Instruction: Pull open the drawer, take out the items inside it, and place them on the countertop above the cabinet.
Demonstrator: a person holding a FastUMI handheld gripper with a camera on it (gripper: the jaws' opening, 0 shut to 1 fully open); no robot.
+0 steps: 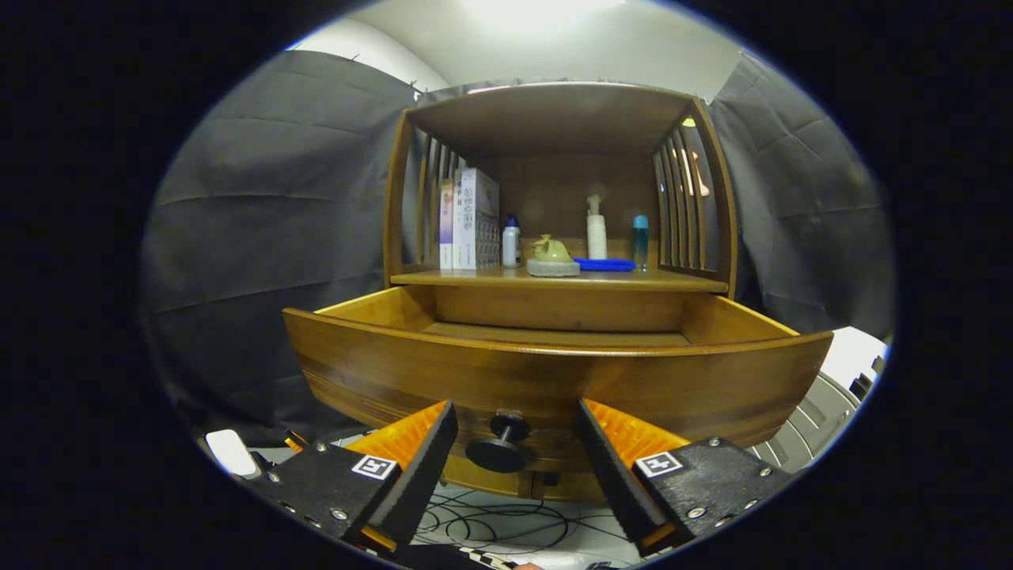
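Drawer (554,372) is out, hand-held gripper (516,447) released, fingers flanking the knob (500,443) untouched; reaching in blind could clip the drawer front.

countertop (475,278) carries 2 boxes (468,220), 3 bottles (596,229), blue cloth (605,264).

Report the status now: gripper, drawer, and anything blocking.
Gripper open, fingers either side of the knob, not pressing it. Drawer pulled out; contents hidden behind its front. Countertop already holds bottles and boxes. Nothing in the way.
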